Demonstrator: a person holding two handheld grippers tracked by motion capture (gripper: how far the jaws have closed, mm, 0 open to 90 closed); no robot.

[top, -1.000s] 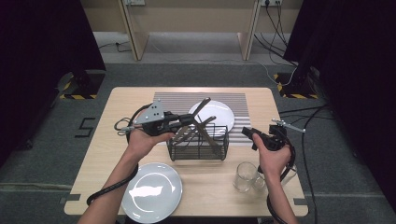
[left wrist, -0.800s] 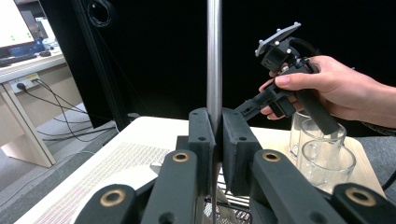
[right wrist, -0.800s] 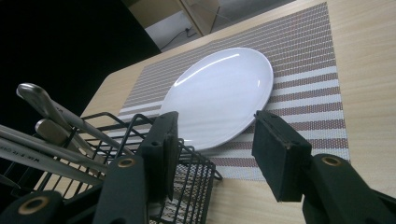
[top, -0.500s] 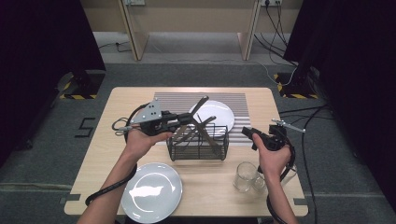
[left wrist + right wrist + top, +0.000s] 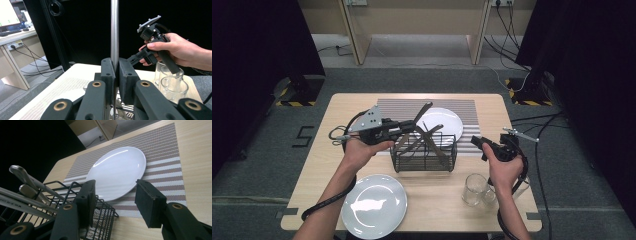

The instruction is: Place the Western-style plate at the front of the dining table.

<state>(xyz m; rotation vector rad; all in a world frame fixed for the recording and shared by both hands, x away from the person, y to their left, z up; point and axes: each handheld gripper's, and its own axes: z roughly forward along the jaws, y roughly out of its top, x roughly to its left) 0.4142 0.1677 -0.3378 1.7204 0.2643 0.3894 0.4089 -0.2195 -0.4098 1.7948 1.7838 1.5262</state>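
My left gripper (image 5: 406, 128) is shut on the handle of a steel utensil (image 5: 424, 109) at the left rim of the black wire basket (image 5: 424, 159). In the left gripper view the handle (image 5: 114, 30) rises straight up from between the shut pads (image 5: 126, 75). Several more pieces of cutlery (image 5: 432, 140) lean in the basket. My right gripper (image 5: 478, 143) hovers just right of the basket, open, with nothing between its jaws. The right gripper view looks past its open gripper (image 5: 115, 192) at the basket's corner (image 5: 101, 213) and the white plate (image 5: 117, 171).
A white plate (image 5: 448, 122) lies on the striped placemat (image 5: 472, 107) behind the basket. A second white plate (image 5: 373, 205) sits at the table's front edge. Two clear glasses (image 5: 474, 189) (image 5: 518, 187) stand at the front right, below my right hand.
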